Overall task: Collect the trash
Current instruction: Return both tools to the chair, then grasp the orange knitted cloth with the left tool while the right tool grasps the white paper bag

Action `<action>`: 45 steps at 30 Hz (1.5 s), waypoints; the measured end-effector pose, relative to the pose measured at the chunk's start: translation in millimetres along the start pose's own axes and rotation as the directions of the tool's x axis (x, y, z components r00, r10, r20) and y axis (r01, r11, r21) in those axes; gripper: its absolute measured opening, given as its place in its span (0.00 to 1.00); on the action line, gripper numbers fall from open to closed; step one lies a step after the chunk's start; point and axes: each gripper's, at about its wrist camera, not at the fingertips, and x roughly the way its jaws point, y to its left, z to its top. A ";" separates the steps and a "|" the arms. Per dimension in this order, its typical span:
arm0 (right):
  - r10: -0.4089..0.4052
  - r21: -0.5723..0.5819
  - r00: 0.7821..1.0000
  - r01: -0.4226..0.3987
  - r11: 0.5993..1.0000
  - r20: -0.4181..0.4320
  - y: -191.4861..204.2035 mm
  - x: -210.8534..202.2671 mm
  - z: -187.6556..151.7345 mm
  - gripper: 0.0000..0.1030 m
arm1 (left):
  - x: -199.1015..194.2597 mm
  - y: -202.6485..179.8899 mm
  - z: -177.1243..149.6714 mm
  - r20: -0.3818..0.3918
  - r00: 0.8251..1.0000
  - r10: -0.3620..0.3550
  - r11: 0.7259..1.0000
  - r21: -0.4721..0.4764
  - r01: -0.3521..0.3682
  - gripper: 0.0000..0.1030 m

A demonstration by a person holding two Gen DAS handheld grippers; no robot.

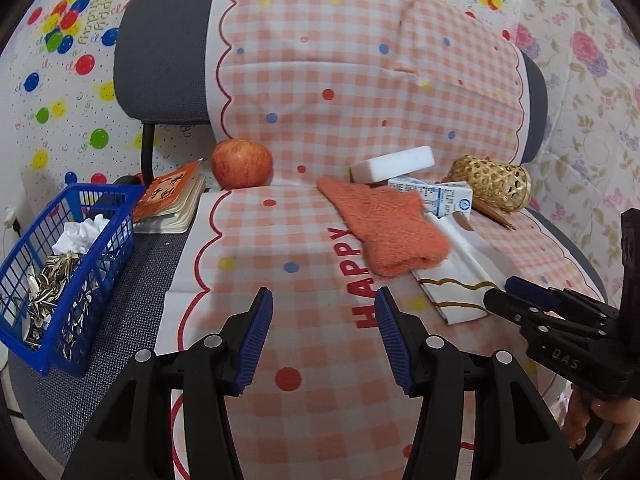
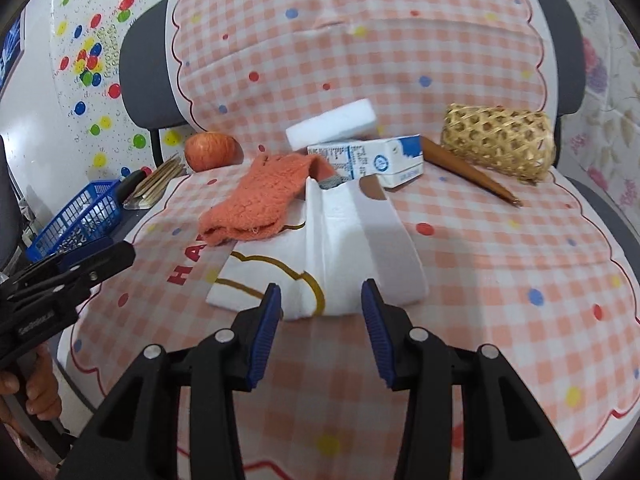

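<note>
Orange sock [image 2: 256, 204] half-covers white paper bag [image 2: 360, 248]; both hand-held grippers, left [image 1: 324, 312] and right [image 2: 322, 306], released, empty.

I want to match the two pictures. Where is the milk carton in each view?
Left wrist view: the milk carton lies right of centre, behind the orange cloth, left of the woven basket.
Right wrist view: the milk carton lies above centre, under the white foam block.
Shared landmark: the apple, far left of the carton.

The left tool [image 1: 324, 336] hangs open over the checked cloth [image 1: 320, 240], blue basket [image 1: 100, 240] at its left.
</note>
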 end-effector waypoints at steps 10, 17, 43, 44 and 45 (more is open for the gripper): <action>-0.080 -0.112 0.997 0.081 0.990 0.014 8.2 0.6 -6.7 0.04 | 5.3 1.3 2.4 -0.005 1.000 -0.009 1.000 0.008 0.009 0.53; -0.076 0.113 0.983 0.058 0.992 0.166 -44.2 -79.1 12.8 0.03 | 2.2 -12.6 7.1 -0.001 1.000 -0.030 0.999 0.027 0.030 0.73; -0.113 0.271 0.971 0.052 0.961 0.213 -97.0 -126.0 -20.5 0.03 | 19.4 -66.6 30.1 0.019 0.996 -0.090 0.995 0.050 0.088 0.26; -0.102 0.279 0.970 0.037 0.959 0.221 -97.2 -129.9 -21.0 0.03 | 5.2 -65.6 28.9 0.048 0.994 -0.098 0.993 0.069 0.095 0.26; -0.098 0.282 0.969 0.031 0.959 0.228 -96.5 -133.2 -21.2 0.03 | -12.3 -63.9 27.0 0.082 0.991 -0.109 0.990 0.095 0.101 0.26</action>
